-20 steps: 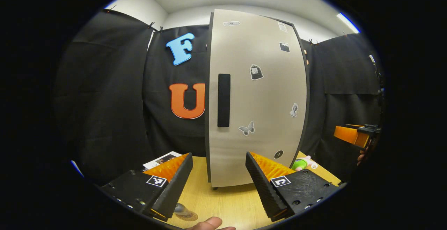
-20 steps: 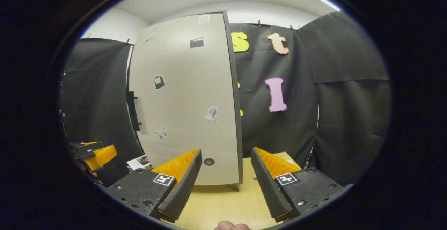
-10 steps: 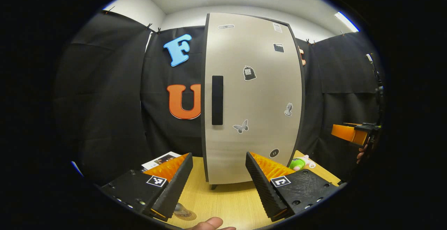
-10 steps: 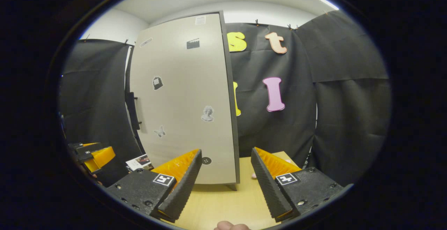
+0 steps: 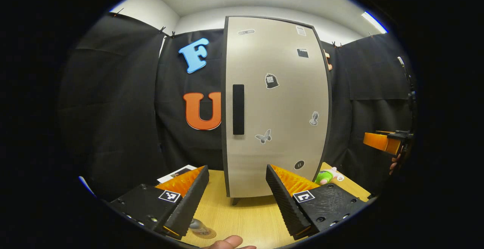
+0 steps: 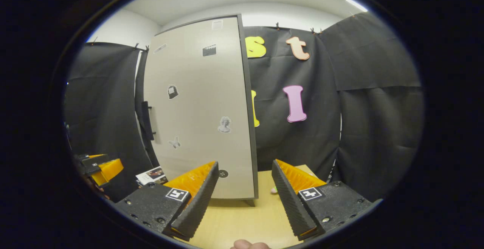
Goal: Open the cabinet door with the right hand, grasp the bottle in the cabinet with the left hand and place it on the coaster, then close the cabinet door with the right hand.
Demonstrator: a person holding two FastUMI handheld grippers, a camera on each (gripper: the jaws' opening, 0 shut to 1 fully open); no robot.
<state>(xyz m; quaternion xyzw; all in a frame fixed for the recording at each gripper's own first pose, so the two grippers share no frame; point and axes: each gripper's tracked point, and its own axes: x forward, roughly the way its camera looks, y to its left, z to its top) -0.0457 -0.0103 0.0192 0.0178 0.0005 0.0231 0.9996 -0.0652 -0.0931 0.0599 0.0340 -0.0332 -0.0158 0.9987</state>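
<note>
Your left gripper [image 5: 236,200] hangs low over the wooden table [image 5: 249,218], jaws spread wide and holding nothing; just beside its left finger, at the near edge, the bottle [image 5: 196,226] stands on the coaster [image 5: 206,234]. Your right gripper [image 6: 245,198] is likewise spread and empty above the table. Beyond both stands the cabinet door [image 5: 276,105], shut, its dark handle [image 5: 238,109] upright near the left edge. A green toy [image 5: 326,176] lies by the cabinet's right corner.
</note>
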